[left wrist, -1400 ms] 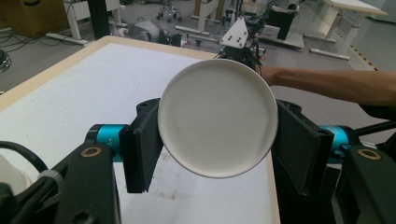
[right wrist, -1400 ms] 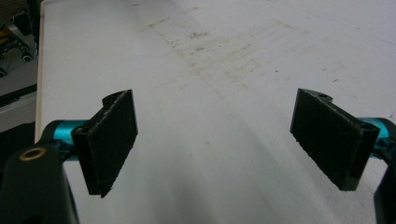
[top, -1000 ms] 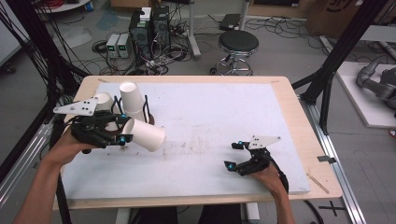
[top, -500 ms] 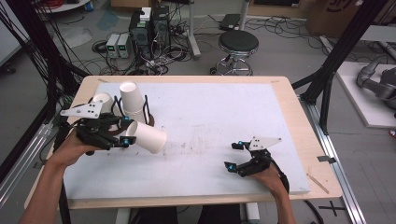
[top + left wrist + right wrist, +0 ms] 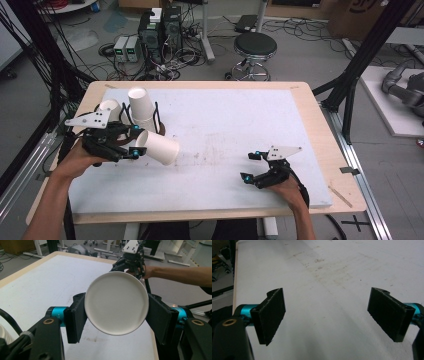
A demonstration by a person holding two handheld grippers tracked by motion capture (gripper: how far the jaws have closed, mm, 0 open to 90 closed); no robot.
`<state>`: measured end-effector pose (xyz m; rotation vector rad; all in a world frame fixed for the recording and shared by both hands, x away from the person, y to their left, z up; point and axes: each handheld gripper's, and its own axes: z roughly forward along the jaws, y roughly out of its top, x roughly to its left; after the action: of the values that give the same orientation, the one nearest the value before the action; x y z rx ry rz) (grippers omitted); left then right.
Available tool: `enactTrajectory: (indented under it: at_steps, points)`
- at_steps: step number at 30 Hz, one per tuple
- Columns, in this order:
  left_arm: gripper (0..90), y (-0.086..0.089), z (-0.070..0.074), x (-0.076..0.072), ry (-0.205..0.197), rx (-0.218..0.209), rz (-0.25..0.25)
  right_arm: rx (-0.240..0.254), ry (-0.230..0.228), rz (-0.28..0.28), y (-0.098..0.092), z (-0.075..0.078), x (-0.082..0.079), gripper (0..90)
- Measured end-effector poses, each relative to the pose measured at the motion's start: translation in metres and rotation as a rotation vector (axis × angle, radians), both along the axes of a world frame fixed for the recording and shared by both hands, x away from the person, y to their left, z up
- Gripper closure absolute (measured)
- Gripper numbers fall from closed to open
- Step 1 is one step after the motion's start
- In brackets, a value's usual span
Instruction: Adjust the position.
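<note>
White tabletop (image 5: 225, 125), near its left edge: left gripper (image 5: 134, 142) clamps a light, crushable paper cup (image 5: 157, 147) sideways by its walls; right gripper (image 5: 252, 167) rests unclenched, empty.

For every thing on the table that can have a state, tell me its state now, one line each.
left gripper: shut on the paper cup, fingers pressing both its sides.
paper cup: held on its side above the table, base pointing away from the gripper.
right gripper: open, nothing between its fingers, low over the table.
cup stack: upside down in the black wire holder.
second white cup: beside the holder; orientation unclear.
</note>
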<state>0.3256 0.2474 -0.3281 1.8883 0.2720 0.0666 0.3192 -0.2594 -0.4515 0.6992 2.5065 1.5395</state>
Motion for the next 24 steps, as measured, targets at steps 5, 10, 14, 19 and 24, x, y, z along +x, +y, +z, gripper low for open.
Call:
enactTrajectory:
  at_steps: [5,10,14,19,24]
  points:
    - [36.0,-0.002,0.001,-0.004,-0.04,-0.017,-0.023,0.001,-0.008,-0.009,0.0,0.0,-0.001,15.3]
    - [35.9,-0.004,0.0,-0.003,-0.044,-0.014,-0.018,0.001,0.006,-0.017,0.0,0.0,0.001,15.3]
    - [35.9,-0.003,-0.003,-0.003,-0.05,-0.038,0.0,0.018,0.006,-0.013,-0.002,0.001,0.001,15.3]
    - [35.9,-0.003,-0.007,-0.002,-0.051,-0.064,-0.011,0.061,-0.01,-0.018,-0.006,0.007,-0.001,15.3]
    - [35.9,-0.004,-0.008,0.001,-0.061,-0.074,-0.017,0.122,-0.031,-0.008,-0.005,0.017,-0.002,15.3]
